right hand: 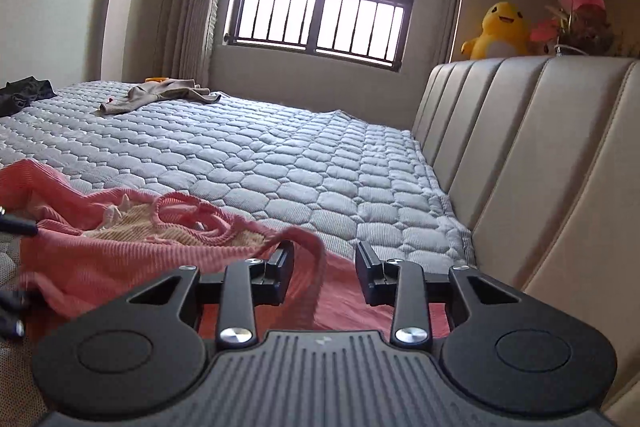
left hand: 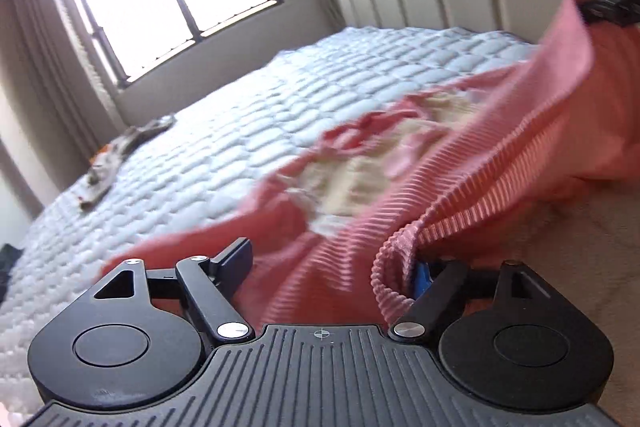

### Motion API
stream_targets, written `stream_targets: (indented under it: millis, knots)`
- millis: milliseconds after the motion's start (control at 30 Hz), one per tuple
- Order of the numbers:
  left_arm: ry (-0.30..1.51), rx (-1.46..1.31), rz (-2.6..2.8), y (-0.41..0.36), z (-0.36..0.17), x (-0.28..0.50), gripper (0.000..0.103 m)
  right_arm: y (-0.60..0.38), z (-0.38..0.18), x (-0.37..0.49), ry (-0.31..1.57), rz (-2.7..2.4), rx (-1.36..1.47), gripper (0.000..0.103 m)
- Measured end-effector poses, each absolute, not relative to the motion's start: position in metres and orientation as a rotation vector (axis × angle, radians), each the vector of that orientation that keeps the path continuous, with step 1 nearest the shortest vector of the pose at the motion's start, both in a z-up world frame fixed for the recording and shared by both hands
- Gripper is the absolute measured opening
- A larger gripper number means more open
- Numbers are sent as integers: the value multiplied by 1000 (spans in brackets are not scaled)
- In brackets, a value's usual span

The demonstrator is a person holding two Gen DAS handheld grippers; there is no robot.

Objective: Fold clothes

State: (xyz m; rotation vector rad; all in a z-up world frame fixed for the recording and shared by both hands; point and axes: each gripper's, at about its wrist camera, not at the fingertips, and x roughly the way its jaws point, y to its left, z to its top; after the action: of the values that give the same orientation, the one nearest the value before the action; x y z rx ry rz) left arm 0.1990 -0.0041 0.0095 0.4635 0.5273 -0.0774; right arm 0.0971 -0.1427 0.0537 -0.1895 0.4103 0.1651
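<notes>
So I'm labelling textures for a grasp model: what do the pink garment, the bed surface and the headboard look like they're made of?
Pink garment: soft ribbed knit, matte, judging by the fine parallel ridges and limp folds. Bed surface: quilted fabric, pale grey, stitched into puffy octagonal cells. Headboard: smooth beige padded panels with a slight sheen, probably leather or faux leather; the pictures cannot settle which.

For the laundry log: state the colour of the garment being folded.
Pink ribbed knit garment with a cream patch, clearest in the right wrist view.

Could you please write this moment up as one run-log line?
step: fold clothes | left claw: open, ribbed hem draped on one finger | right claw: open around edge of pink ribbed garment | surface: quilted mattress
</notes>
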Motion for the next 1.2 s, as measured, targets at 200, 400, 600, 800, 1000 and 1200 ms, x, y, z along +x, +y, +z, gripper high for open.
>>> stream_targets:
  millis: [200,400,600,800,1000,1200]
  knots:
    - [490,486,85,52,29,215,100,-144,25,77,459,146,-250,50]
    - [599,465,-33,64,13,206,101,-158,16,80,521,82,-236,52]
    - [676,423,-123,52,-10,194,101,-132,7,81,656,260,-143,70]
    - [442,664,39,61,34,162,102,-125,29,42,450,94,-309,18]
    - [109,672,177,63,123,99,102,-137,107,-23,158,36,-366,18]
    - [84,653,149,61,127,54,103,-136,123,-76,97,77,-353,18]
